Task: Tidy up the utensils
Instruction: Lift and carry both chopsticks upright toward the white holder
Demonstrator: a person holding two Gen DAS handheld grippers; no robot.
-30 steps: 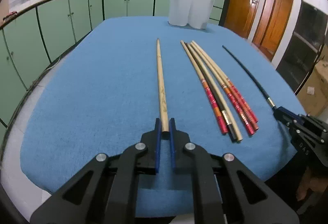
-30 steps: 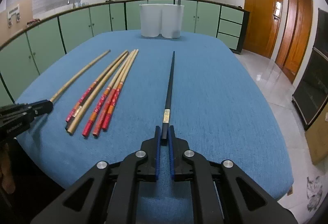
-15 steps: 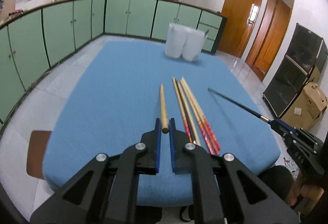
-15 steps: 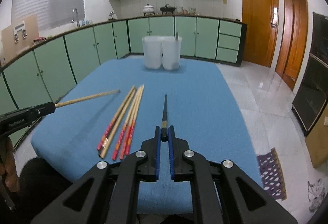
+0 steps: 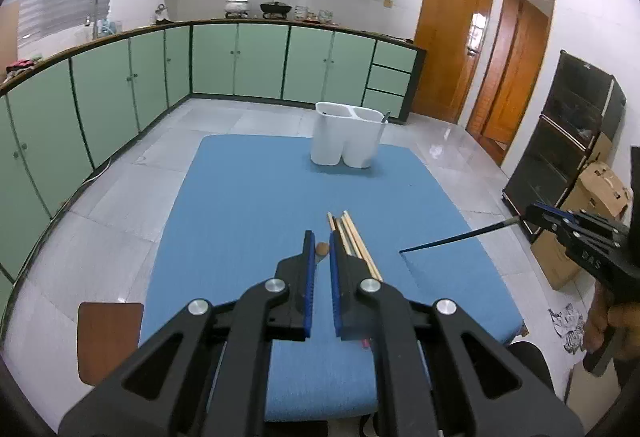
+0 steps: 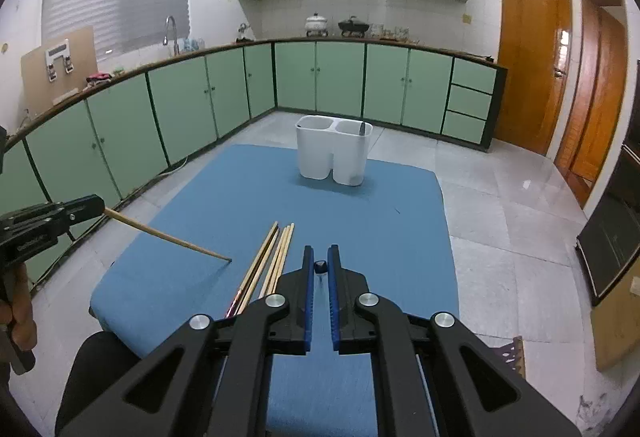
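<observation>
**Two sticks held up over the blue table**

A white holder [image 6: 334, 149] with two cups stands at the far end of the blue table [image 6: 224, 205]. Loose chopsticks [image 6: 272, 261] lie near the front edge, with bare cloth between. The left gripper [image 5: 320, 251] pinches a tan stick [image 6: 168, 235]. The right gripper [image 6: 319, 265] pinches a black stick [image 5: 456, 238] (each looks like a dot from its own camera). The grippers hide the red ends of the loose chopsticks.
</observation>
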